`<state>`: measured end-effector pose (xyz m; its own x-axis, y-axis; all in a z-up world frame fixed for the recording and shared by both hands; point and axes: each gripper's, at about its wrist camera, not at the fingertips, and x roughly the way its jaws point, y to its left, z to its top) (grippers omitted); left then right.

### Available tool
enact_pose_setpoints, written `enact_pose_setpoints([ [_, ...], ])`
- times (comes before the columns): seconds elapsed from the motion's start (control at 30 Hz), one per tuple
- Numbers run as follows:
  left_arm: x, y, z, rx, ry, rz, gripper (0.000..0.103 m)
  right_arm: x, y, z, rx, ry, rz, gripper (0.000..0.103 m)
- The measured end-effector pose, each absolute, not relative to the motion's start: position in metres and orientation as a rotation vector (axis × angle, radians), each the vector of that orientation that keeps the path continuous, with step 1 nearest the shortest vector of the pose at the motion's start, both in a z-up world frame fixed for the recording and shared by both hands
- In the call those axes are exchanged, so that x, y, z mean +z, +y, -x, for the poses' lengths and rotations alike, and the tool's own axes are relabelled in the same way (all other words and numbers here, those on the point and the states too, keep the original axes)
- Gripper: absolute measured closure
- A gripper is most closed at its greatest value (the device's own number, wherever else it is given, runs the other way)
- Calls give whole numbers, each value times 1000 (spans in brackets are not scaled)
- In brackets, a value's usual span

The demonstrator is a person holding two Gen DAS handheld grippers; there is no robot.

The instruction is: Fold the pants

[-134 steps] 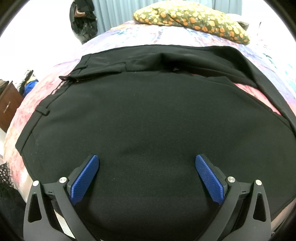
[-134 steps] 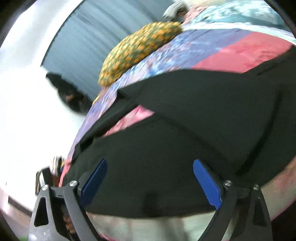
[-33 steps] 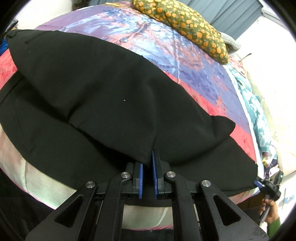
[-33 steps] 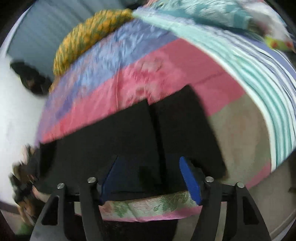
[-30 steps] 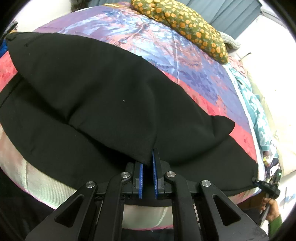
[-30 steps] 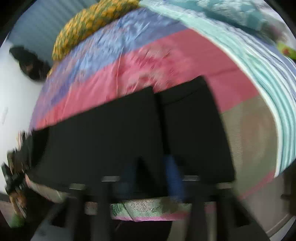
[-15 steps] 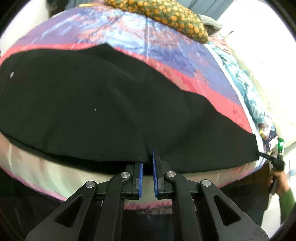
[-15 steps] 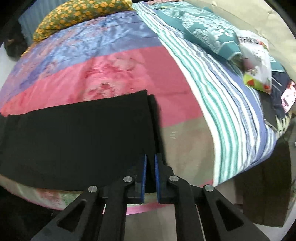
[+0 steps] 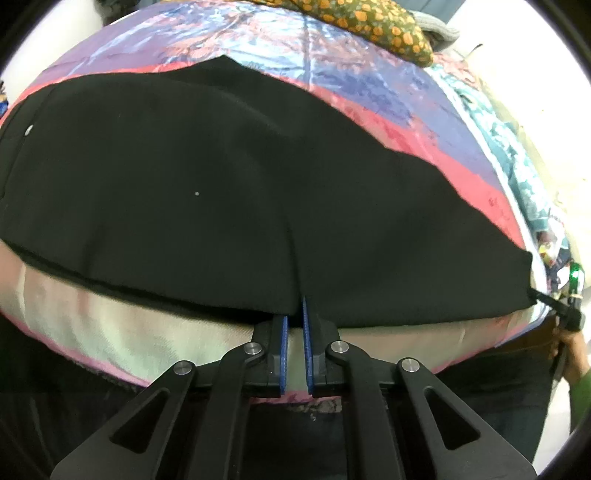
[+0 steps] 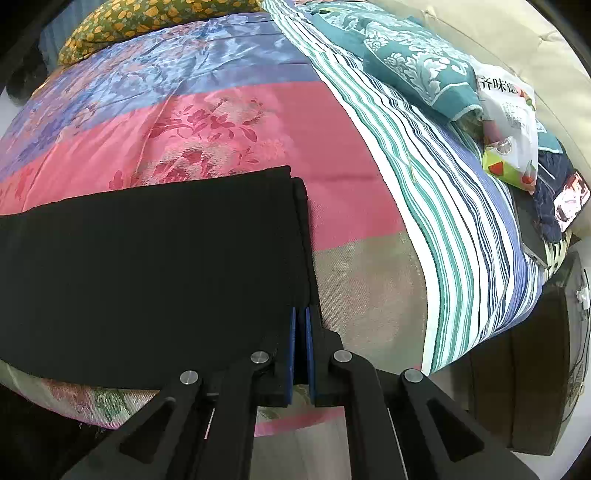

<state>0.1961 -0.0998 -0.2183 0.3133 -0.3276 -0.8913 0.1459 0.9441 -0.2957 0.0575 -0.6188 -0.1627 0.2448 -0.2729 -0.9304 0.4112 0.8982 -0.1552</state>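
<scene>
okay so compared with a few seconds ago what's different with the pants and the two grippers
Both jaws were wide open over the spread pants; now the left hand-held gripper and right hand-held gripper are each shut on the near edge. The raised top layer has come down flat, leg over leg. The quilt and spotted pillow stayed put.

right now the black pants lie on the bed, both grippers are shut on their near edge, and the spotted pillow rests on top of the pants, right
Not quite. The spotted pillow lies at the far end of the bed, clear of the black pants, as the left wrist view shows. The left gripper and right gripper are shut on the near edge.
</scene>
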Motion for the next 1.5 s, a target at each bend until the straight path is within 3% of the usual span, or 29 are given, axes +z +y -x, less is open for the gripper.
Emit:
enact_pose_setpoints([
  [0.07,-219,-100,-195,-306,1226,168,96,-163,-617,-58,-473,1240,-125,97],
  [0.13,-219,-95,-194,-296,1261,178,89,-164,-615,-59,-479,1241,-114,97],
  [0.17,-219,-92,-192,-291,1279,188,72,-164,-615,-59,-484,1237,-111,96],
  [0.23,-217,-77,-181,-258,1319,183,51,-164,-615,-58,-490,1222,-124,90],
  [0.27,-214,-69,-175,-257,1315,187,50,-163,-617,-56,-491,1209,-149,79],
  [0.33,-202,-53,-164,-269,1293,192,50,-160,-621,-53,-504,1189,-193,61],
  [0.5,-163,-21,-183,-234,1092,146,50,-126,-612,-45,-548,1061,-231,59],
  [0.6,-173,-17,-223,-208,1064,85,52,-99,-590,-54,-495,982,-278,58],
  [0.67,-203,-14,-243,-100,1128,-55,90,-86,-568,-63,-433,949,-309,46],
  [0.7,-218,-6,-246,-42,1179,-94,94,-82,-555,-69,-403,937,-319,42],
  [0.77,-220,10,-238,12,1162,-98,98,-78,-526,-83,-338,919,-333,33],
  [0.97,-210,35,-222,115,1161,-141,95,-134,-461,-119,-204,1031,-410,32],
  [1.0,-206,41,-220,107,1157,-102,89,-152,-459,-126,-191,1082,-445,32],
  [1.03,-200,41,-221,98,1144,-75,68,-164,-456,-131,-194,1122,-472,32],
  [1.07,-194,42,-221,78,1117,-44,38,-169,-456,-133,-209,1137,-477,32],
  [1.13,-186,37,-230,49,1060,-20,18,-168,-453,-136,-230,1109,-463,31],
  [1.27,-187,28,-265,-3,1007,-30,19,-173,-455,-135,-238,1092,-491,27],
  [1.3,-195,29,-274,17,1021,-47,23,-173,-455,-134,-237,1085,-499,26],
  [1.37,-220,39,-291,135,1124,-120,75,-175,-453,-134,-233,1071,-508,23],
  [1.5,-214,58,-288,268,1120,-128,83,-177,-447,-133,-223,1048,-472,15],
])
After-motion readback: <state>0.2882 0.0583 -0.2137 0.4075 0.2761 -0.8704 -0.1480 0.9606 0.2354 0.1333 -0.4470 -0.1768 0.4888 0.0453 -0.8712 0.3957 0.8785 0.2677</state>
